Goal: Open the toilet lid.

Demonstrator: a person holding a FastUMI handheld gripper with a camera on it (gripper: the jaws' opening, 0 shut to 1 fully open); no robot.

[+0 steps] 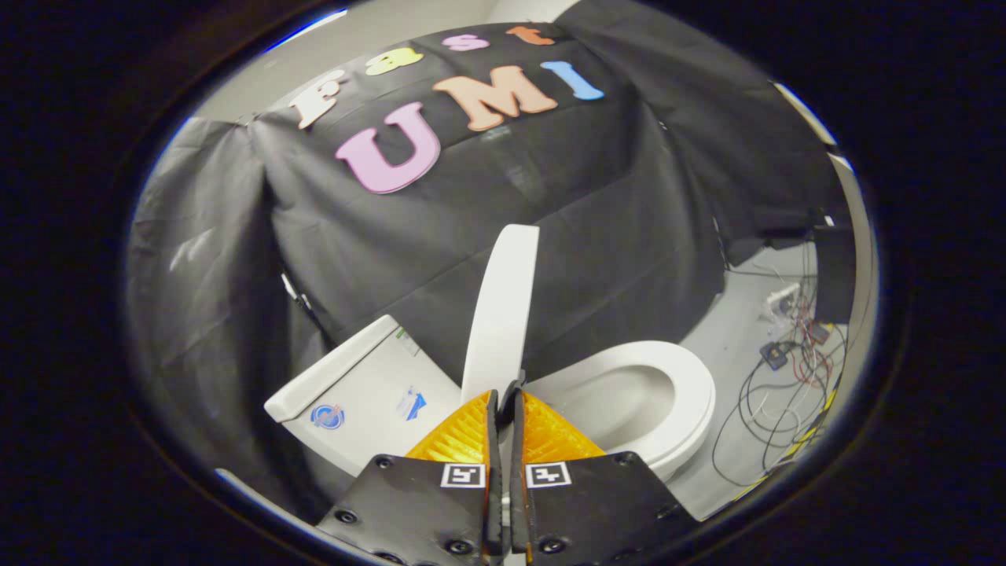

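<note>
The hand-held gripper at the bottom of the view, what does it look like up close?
The hand-held gripper has two wedge-shaped fingers with ribbed faces, tapering to narrow tips. Each is mounted on a flat black plate fixed with round screws, and each plate carries a small square black-and-white marker near the inner edge.

A: Light looks even and soft, fairly bright on the white toilet lid (503, 306); no hard glare on it, only a gentle sheen along the seat (692, 393).

B: Agreed; the black cloth wall (566, 212) swallows light and goes greyish and hazy at its far side; straight lines bow strongly near the rim.

A: The gripper (505, 397), its fingers nearly closed on a thin gap, sits slightly soft; the cables (778, 393) on the floor stay small and indistinct.
</note>
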